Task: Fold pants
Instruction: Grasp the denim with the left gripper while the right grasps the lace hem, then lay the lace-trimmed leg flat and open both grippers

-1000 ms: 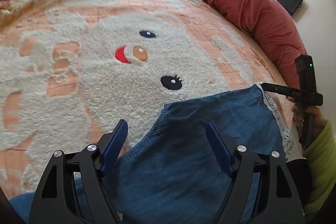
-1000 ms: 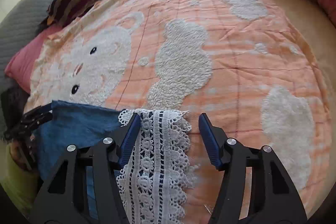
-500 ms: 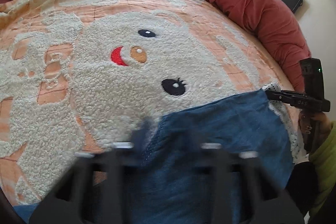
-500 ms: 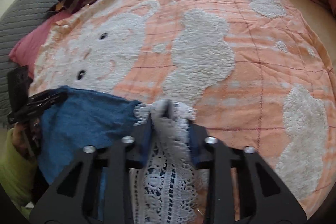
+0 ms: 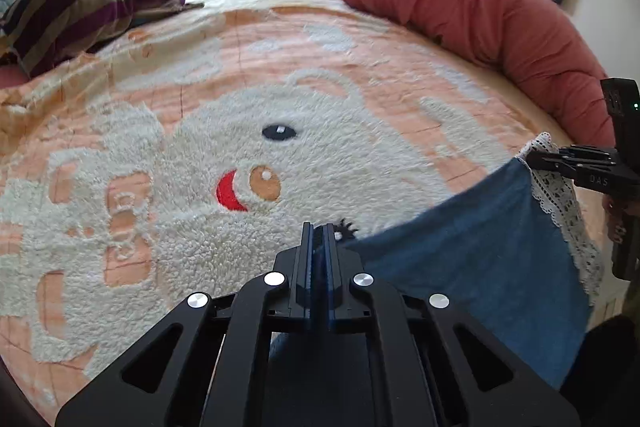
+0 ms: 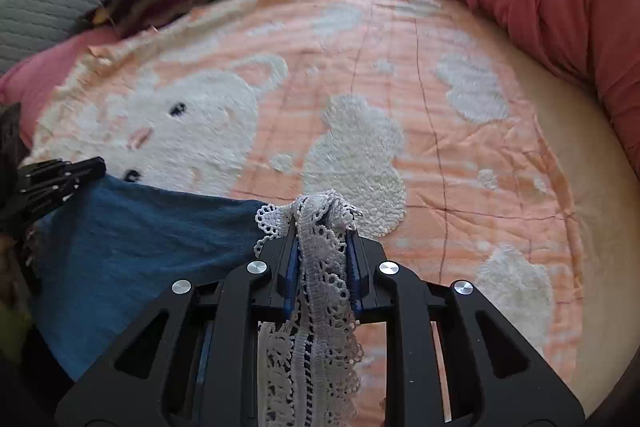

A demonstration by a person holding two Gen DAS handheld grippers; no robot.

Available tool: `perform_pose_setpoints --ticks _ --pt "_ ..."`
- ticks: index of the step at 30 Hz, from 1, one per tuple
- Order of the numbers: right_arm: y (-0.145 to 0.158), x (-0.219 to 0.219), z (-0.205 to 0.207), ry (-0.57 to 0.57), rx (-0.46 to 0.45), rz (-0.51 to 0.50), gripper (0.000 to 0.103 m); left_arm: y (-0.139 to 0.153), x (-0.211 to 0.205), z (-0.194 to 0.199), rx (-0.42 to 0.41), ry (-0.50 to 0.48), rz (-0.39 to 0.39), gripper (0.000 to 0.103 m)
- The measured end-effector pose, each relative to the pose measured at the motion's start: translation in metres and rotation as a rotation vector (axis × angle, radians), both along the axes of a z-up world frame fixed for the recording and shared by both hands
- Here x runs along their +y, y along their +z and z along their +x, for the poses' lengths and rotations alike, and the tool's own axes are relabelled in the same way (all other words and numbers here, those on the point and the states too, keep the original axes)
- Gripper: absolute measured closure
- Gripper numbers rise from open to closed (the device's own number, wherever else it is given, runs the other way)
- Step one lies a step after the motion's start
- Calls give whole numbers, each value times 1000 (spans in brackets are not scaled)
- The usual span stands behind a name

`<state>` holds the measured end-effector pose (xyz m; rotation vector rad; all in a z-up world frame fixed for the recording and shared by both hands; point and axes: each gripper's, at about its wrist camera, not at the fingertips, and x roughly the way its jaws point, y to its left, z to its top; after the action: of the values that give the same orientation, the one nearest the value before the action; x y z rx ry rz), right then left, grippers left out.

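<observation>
1. Bed [image 5: 360,39]: covered by an orange blanket [image 6: 460,187] with white fleece animal shapes. A long red bolster [image 5: 480,15] lies along the edge from 12 to 3 o'clock. A striped purple pillow [image 5: 72,11] lies at 10 o'clock.

2. Pants [image 5: 480,259]: blue fabric with a white lace hem [image 6: 320,267]. The garment lies at the near edge of the bed, at 4 to 5 o'clock in the left wrist view. Its top edge is stretched taut between the two grippers.

3. Left gripper [image 5: 318,231]: fingers pressed together, clamped on the blue corner of the pants. Only a thin sliver of fabric shows between the pads. In the right wrist view this gripper sits at 9 o'clock, at the far end of the blue edge.

4. Right gripper [image 6: 322,227]: jaws closing, pads already pinching the bunched lace hem. The lace stands up past the fingertips and trails down between the fingers. In the left wrist view this gripper sits at 3 o'clock, gripping the lace corner.

5. Person: a hand [image 5: 614,219] on the right gripper handle shows at the right edge of the left wrist view.
</observation>
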<state>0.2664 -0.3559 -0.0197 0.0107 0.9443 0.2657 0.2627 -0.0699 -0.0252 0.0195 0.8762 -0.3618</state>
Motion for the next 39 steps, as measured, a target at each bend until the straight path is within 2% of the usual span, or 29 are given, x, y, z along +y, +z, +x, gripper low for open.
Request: perform_pose_setpoints --ticks 5,8,9,11,13,17,19,22,24,28,31,35,39 --pt "-28 10 12 10 70 -83 85 -20 8 8 56 27 -23 97" --pt "-28 5 11 -24 52 -94 76 -13 12 5 32 44 -29 96" --pt "-26 -1 9 -48 45 -77 69 -10 14 3 29 49 -32 94" --pt "-18 -13 1 -89 19 -36 66 -1 19 -3 14 65 -47 84" --pt "-6 -22 -10 -111 -25 -18 66 9 24 -11 4 78 -55 67" --pt "16 -35 -32 -118 -88 57 66 27 33 -35 -18 82 -68 56" --pt "27 -38 -45 -111 -113 77 62 36 33 -50 -38 72 -56 45" --pt "32 -41 -66 -80 -114 117 60 47 36 -71 -61 50 -51 40" --pt "29 -41 -83 -55 -84 120 60 49 39 -85 -63 44 -62 40" --pt "25 -32 -110 14 -45 49 60 46 38 -114 -55 17 -71 40" --pt "25 -29 -124 78 -5 35 59 39 35 -134 -44 3 -66 40" --pt "7 -30 -136 120 80 7 59 23 33 -153 -15 -1 -32 40" --pt "-14 -36 -137 114 169 55 59 5 29 -165 23 1 28 40"
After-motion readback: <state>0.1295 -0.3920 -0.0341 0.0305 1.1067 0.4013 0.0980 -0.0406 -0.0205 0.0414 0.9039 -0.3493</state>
